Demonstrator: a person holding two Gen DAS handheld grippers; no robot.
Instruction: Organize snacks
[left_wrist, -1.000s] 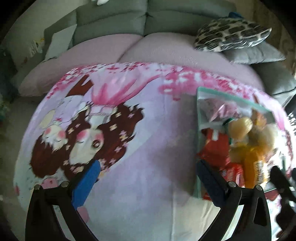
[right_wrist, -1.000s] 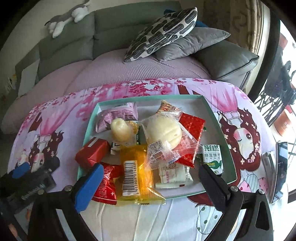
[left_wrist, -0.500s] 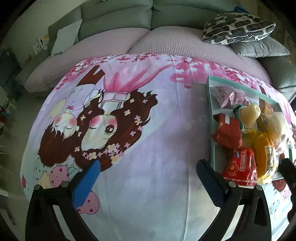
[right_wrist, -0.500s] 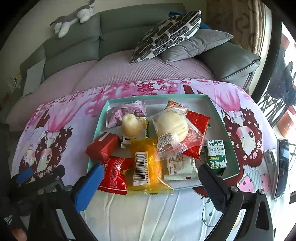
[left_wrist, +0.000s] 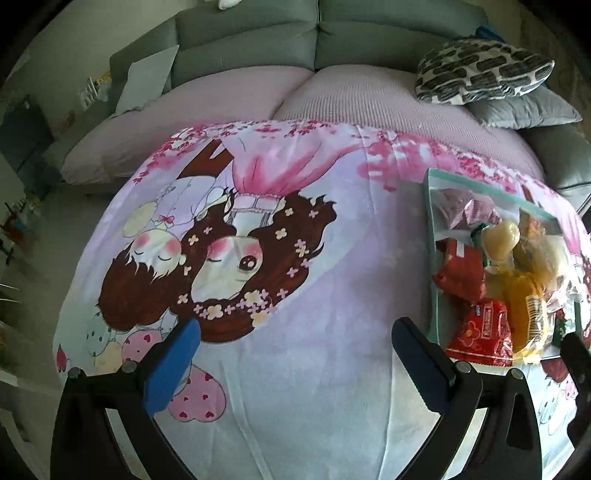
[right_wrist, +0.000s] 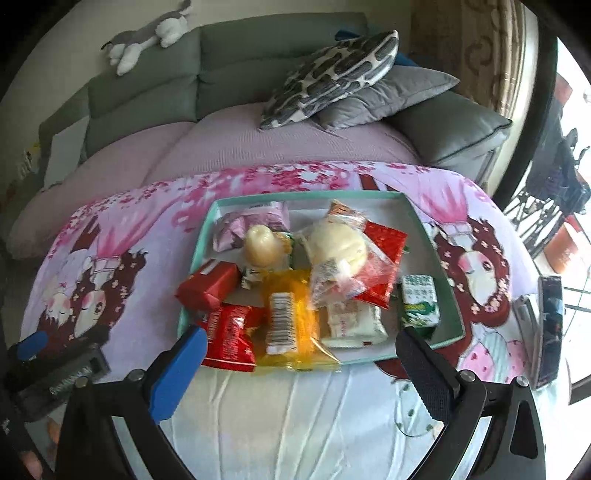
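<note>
Snacks (right_wrist: 295, 280): heaped in a teal tray (right_wrist: 448, 295) on the cartoon-print cloth (left_wrist: 295, 369).
Right gripper (right_wrist: 295, 363): jaws wide, empty, hovering at the tray's near edge; yellow packet (right_wrist: 291, 317) lies just ahead between them, long axis pointing away.
Left gripper (left_wrist: 295, 350): wide, empty, over bare cloth; tray lies to its right.
Nearer hand: right.

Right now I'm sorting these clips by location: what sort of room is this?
Most likely a home living room: a grey sofa with cushions and a plush toy behind a table under a cartoon-print cloth, where a teal tray holds packaged snacks.
</note>
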